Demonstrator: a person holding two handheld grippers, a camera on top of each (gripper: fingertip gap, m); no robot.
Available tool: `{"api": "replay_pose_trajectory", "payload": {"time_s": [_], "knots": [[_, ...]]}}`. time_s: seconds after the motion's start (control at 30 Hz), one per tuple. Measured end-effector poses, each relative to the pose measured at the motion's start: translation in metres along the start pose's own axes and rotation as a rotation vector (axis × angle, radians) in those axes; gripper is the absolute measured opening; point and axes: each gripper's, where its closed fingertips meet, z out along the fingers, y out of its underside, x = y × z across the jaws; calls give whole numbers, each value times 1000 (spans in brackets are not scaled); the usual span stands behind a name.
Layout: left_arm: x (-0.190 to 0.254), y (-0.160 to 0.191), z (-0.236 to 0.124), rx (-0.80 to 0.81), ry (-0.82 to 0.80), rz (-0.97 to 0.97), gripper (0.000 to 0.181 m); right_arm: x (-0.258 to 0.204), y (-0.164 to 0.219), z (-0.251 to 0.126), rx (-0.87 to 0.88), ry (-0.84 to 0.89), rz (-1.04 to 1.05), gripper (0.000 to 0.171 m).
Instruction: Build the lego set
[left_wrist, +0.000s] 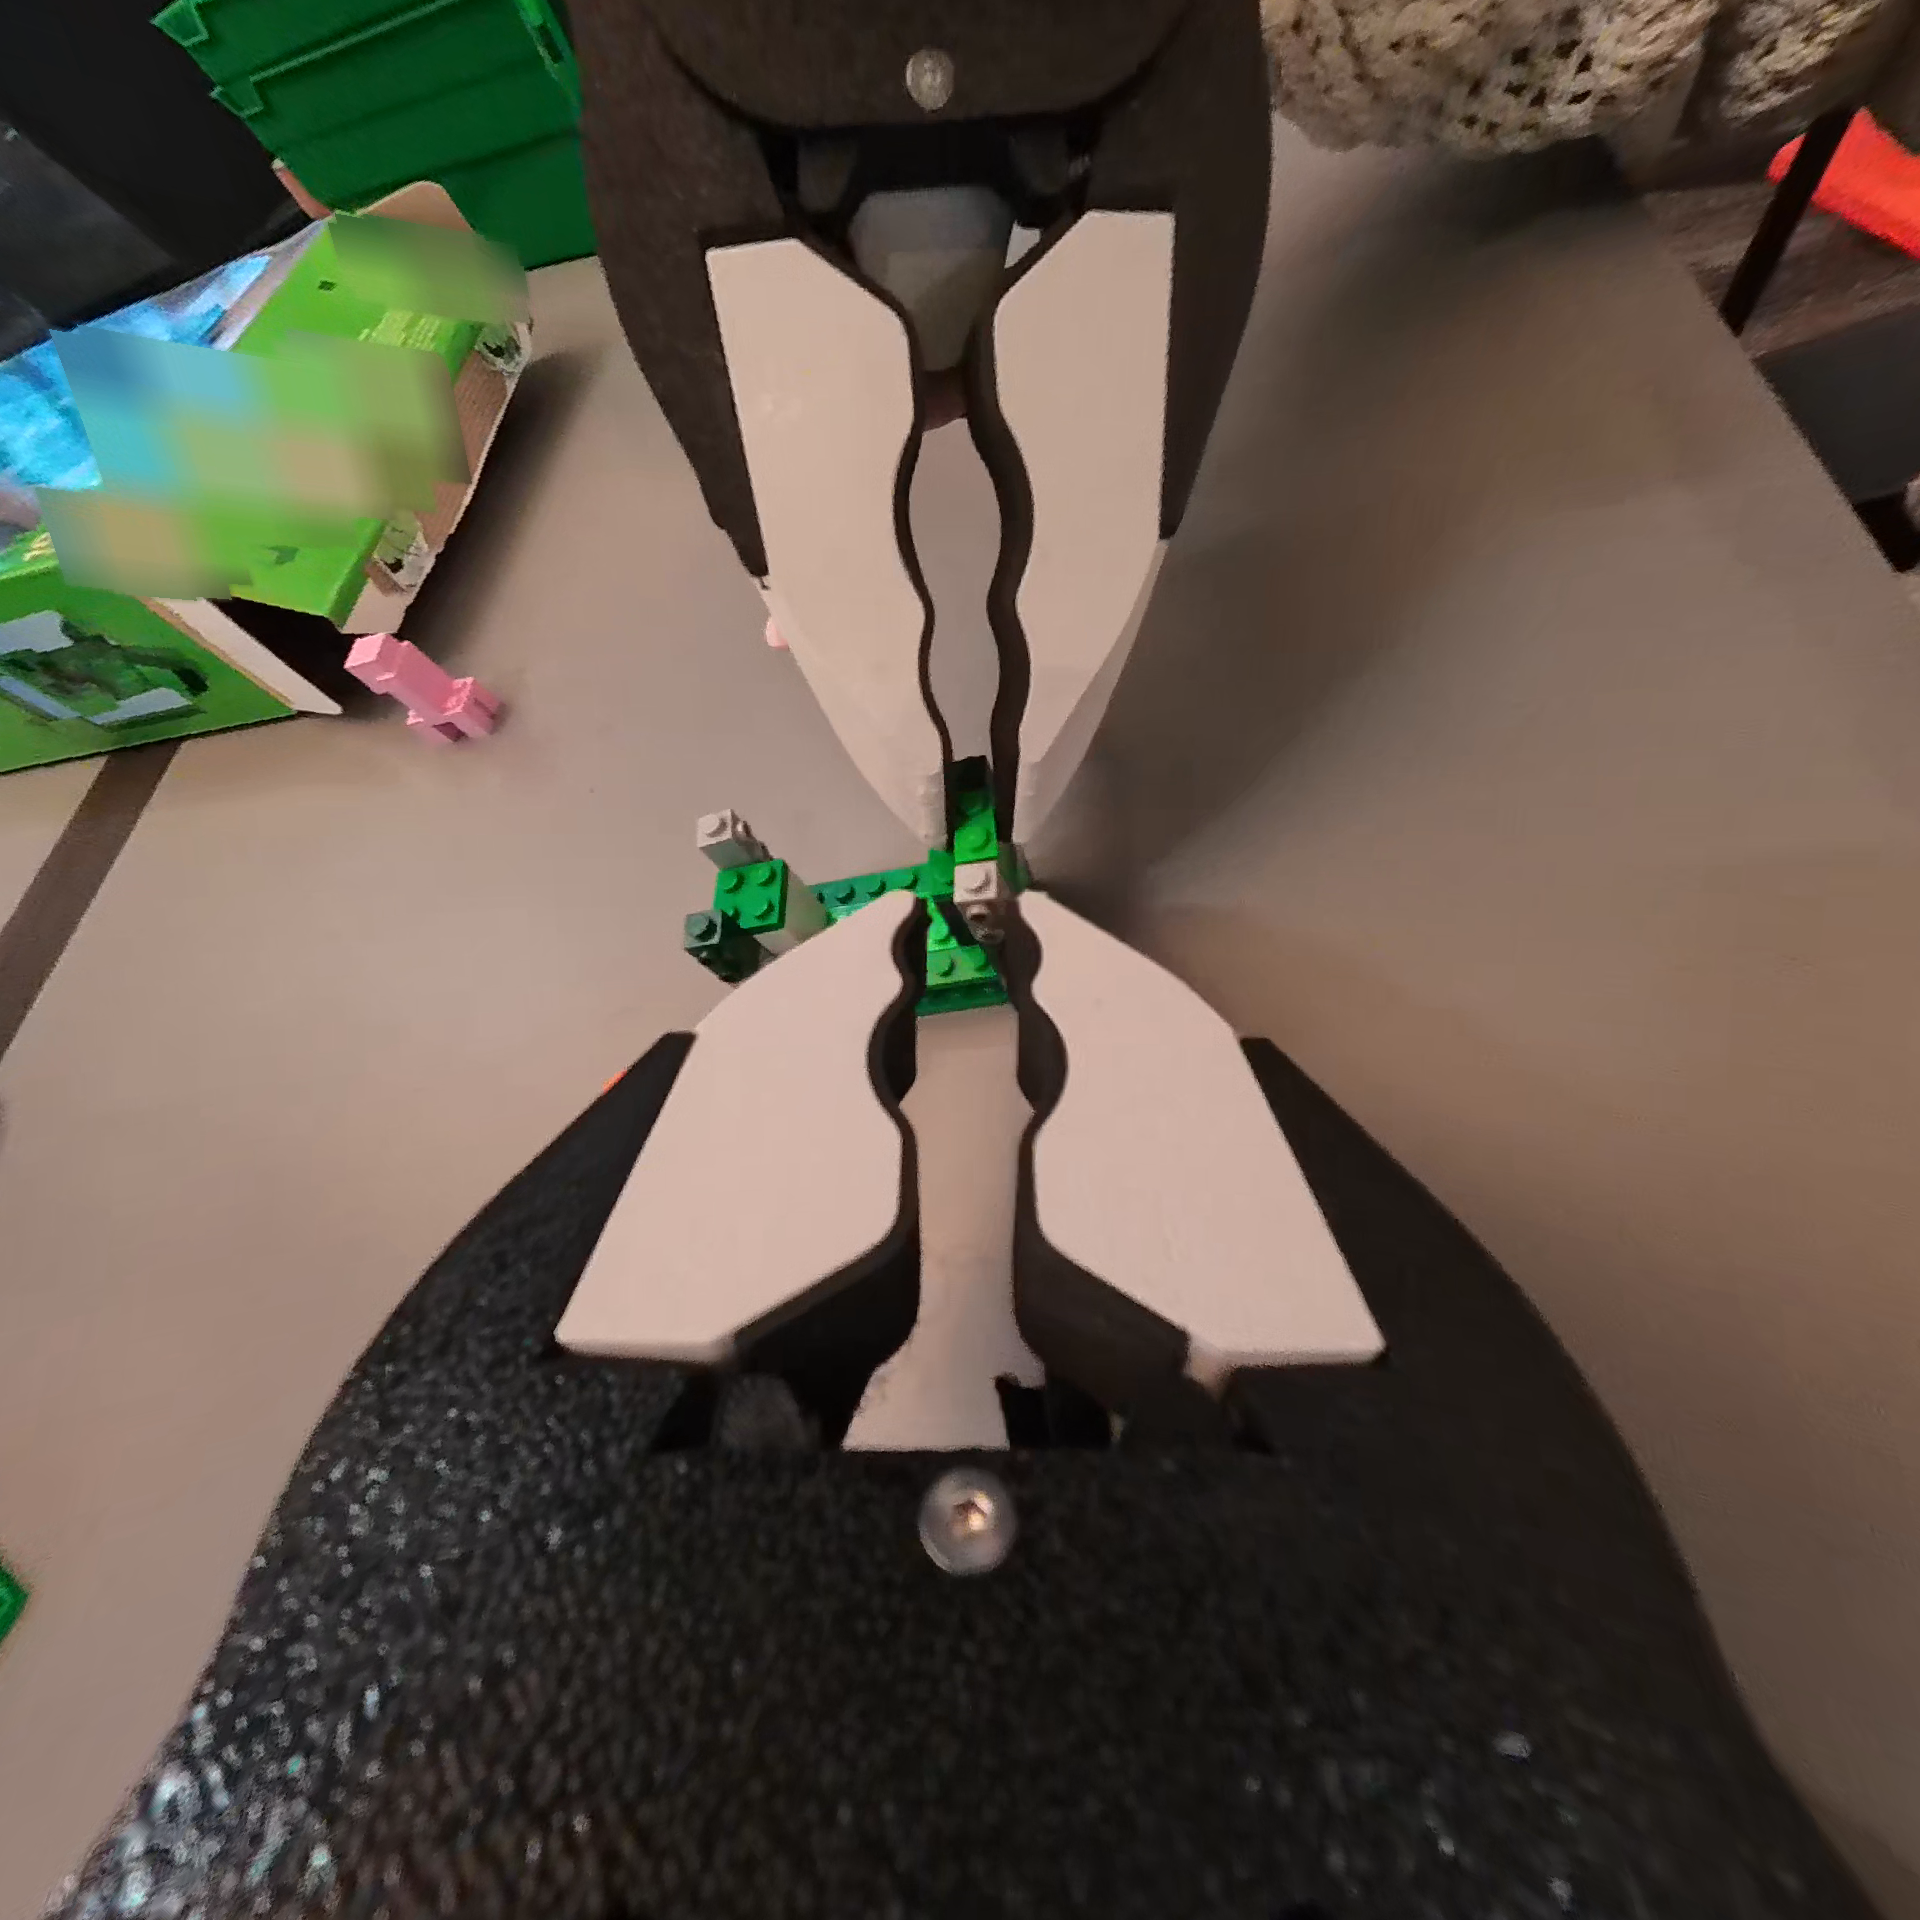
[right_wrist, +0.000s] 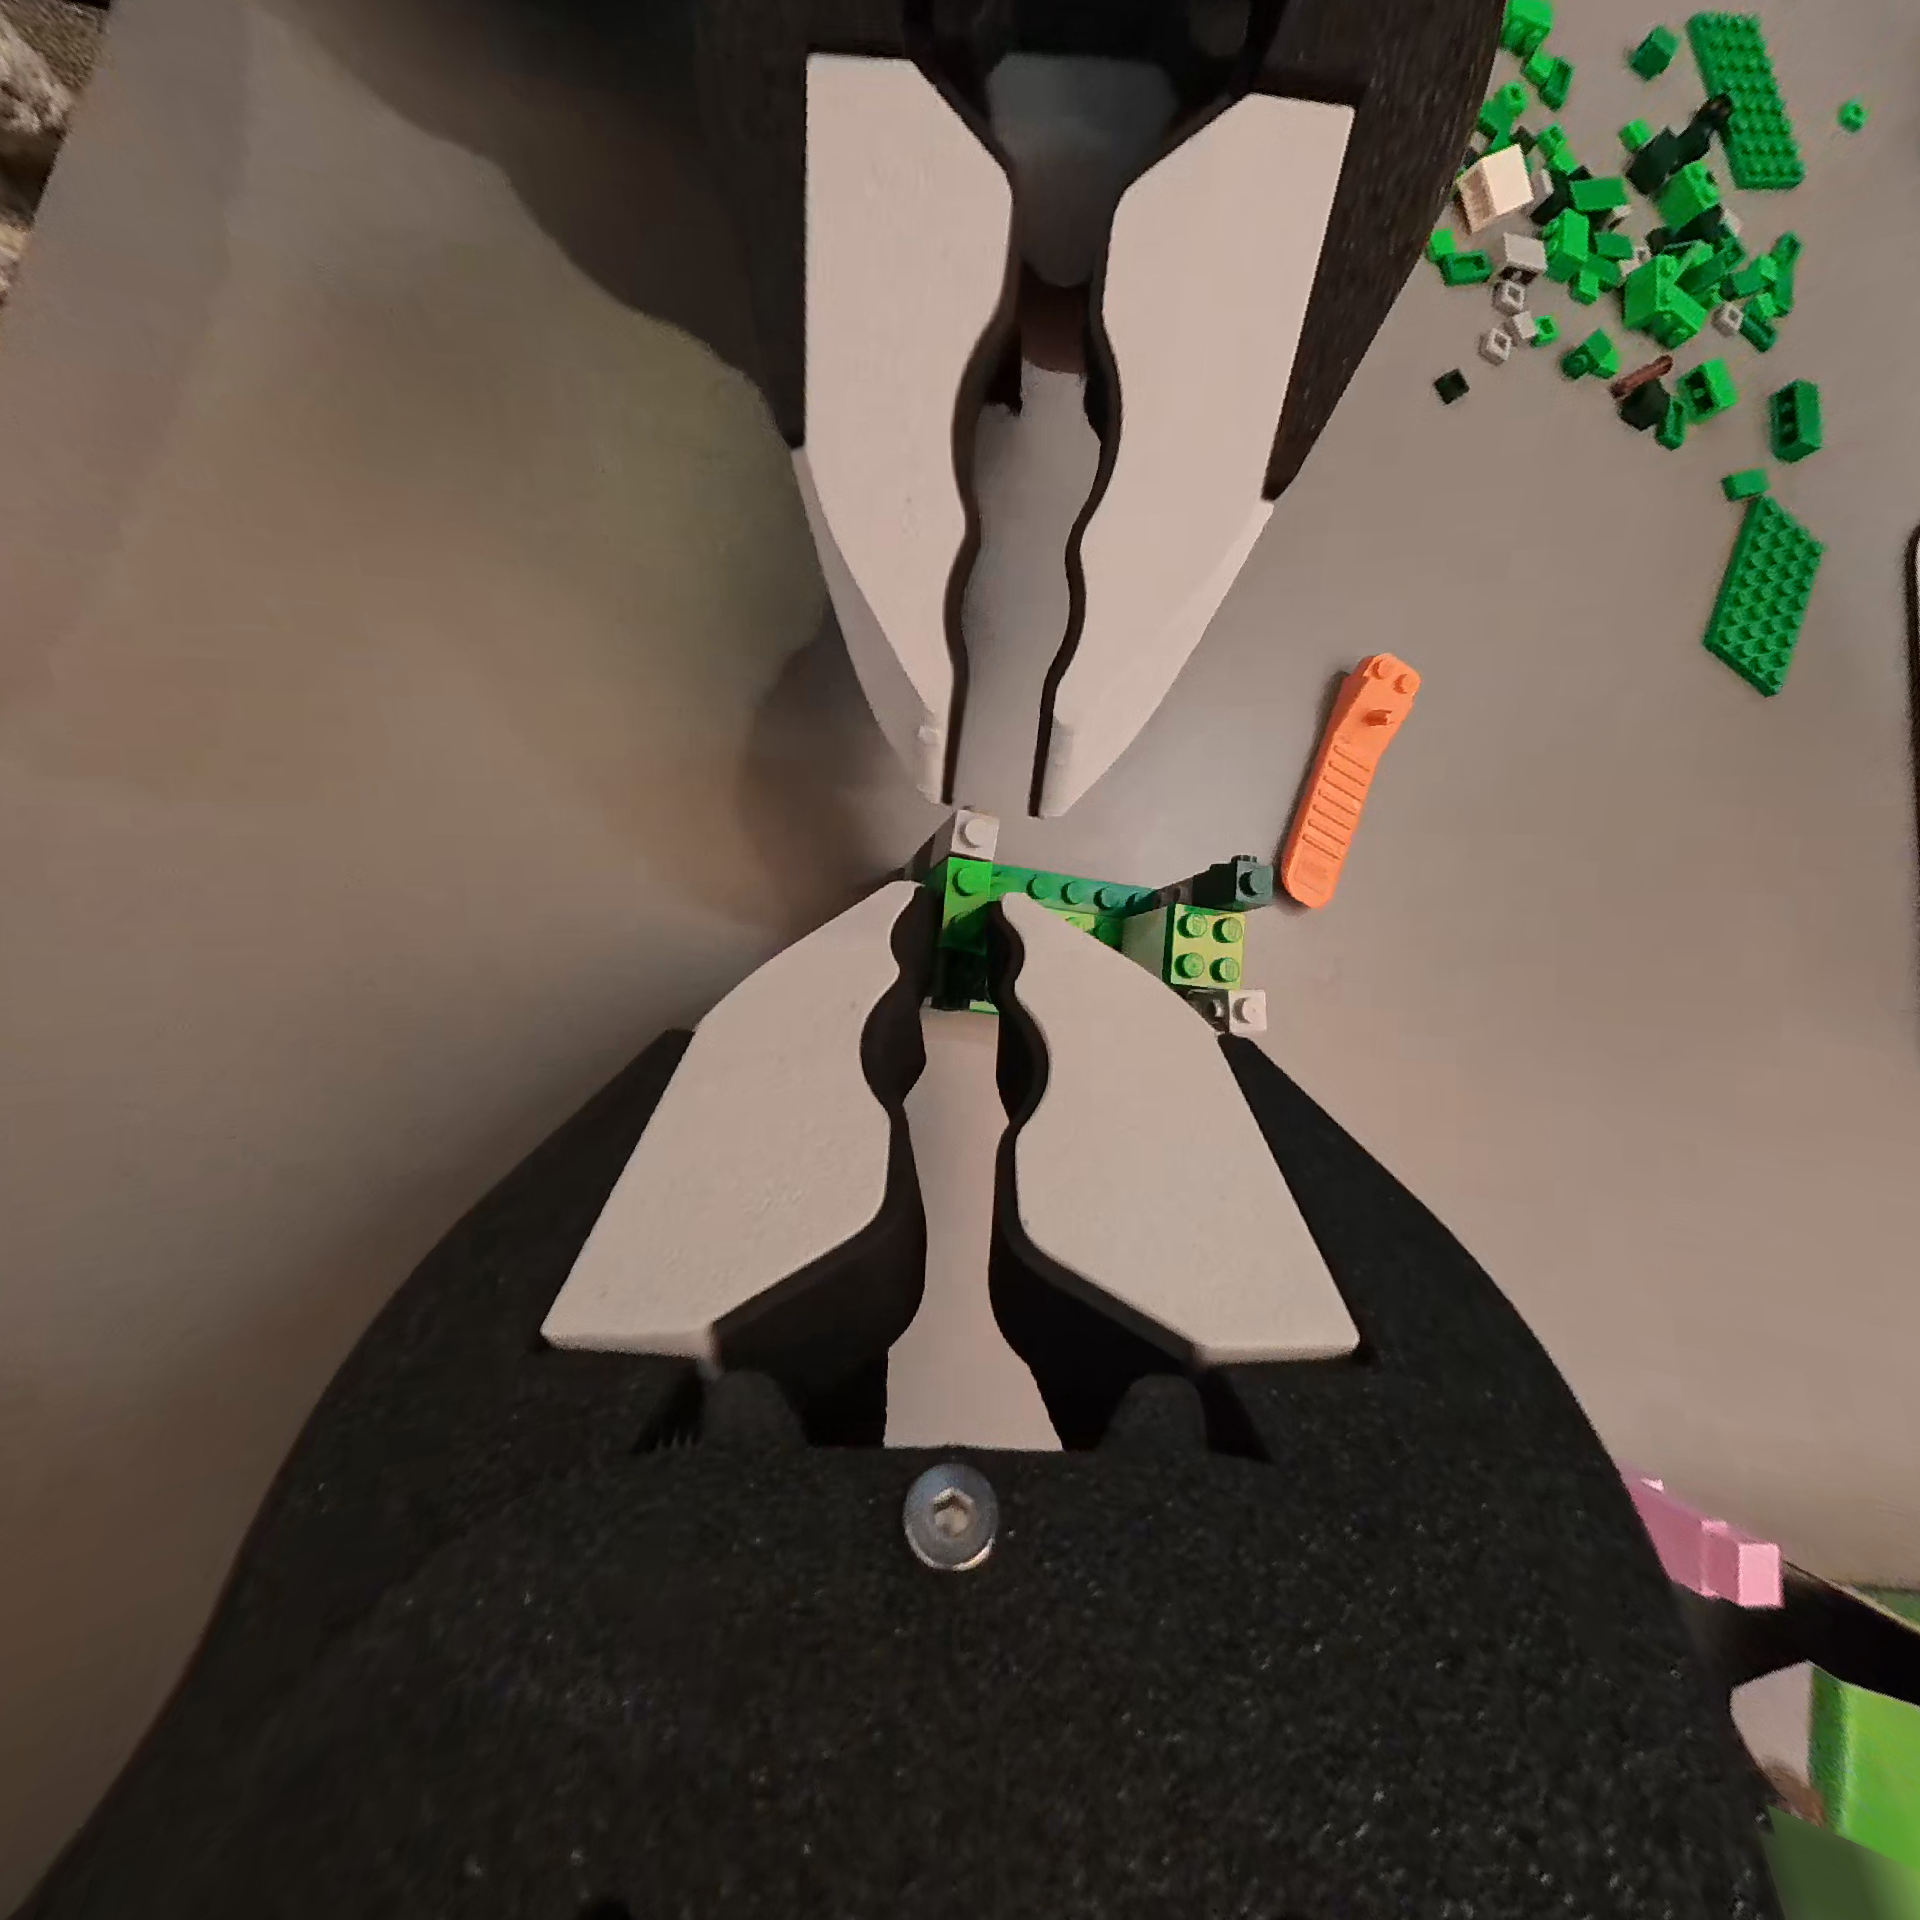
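A small green lego build (left_wrist: 862, 894) lies on the grey table (left_wrist: 1455, 935): a studded green strip with a lime 2x2 brick (left_wrist: 753, 894) and a grey brick (left_wrist: 727, 836) at one end. My left gripper (left_wrist: 966, 920) closes around the other end, where a small grey piece (left_wrist: 982, 894) sits. My right gripper (left_wrist: 971, 810) faces it from the far side, shut on a green brick of the same end. In the right wrist view, the right gripper (right_wrist: 956, 925) pinches the build (right_wrist: 1081, 894), and the left gripper (right_wrist: 992, 795) has its tips just beyond the grey piece (right_wrist: 971, 831).
An orange brick separator (right_wrist: 1345, 779) lies beside the build. A pile of loose green bricks (right_wrist: 1642, 239) and a green plate (right_wrist: 1761, 592) lie farther off. A pink figure (left_wrist: 431, 691), the green set box (left_wrist: 156, 644) and green crates (left_wrist: 416, 125) are at the left. The tips of both grippers are at nearly the same place. The orange brick separator (right_wrist: 1345, 779) is about equally far from each gripper, around 12 centimetres.
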Motion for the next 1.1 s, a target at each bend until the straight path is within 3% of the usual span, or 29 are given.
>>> {"api": "replay_pose_trajectory", "payload": {"time_s": [0.43,0.87,1.1], "knots": [[2,1,6,15,31,-41,7,0,0,0,7,-44,24,8],[1,2,6,-7,-54,-114,7,1,-1,0,33,-33,89,8],[4,8,9,-37,-31,-69,18,1,-1,0,48,-41,74,8]]}}
